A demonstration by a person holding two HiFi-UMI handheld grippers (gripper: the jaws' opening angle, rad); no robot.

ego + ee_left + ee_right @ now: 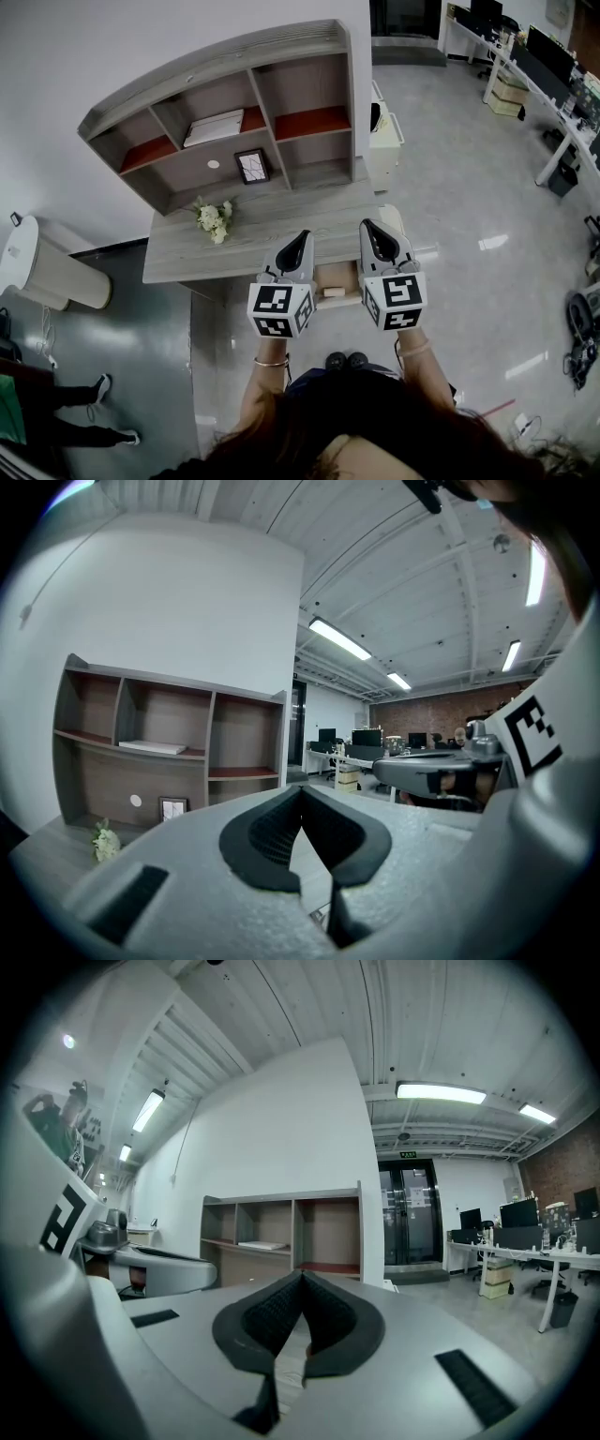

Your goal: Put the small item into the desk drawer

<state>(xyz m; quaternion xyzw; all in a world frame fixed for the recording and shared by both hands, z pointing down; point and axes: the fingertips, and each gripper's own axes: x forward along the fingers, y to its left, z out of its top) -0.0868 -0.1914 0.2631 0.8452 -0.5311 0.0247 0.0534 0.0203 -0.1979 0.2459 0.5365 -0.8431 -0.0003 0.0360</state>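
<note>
Small item seems to be in the open drawer; closing is what remains.

The small item, a pale little block, lies as far as I can tell inside the drawer, which stands pulled out at the near edge of the surface. No hand-held gripper touches the item. The left hand-held gripper and the right hand-held gripper hover side by side above the drawer, pointing level toward the far side. Each has its jaws pressed together with nothing between them, as both gripper views show. I judge the placing done and only the drawer left to push in. Farther away on the surface are flowers, a picture frame and the shelf unit.
</note>
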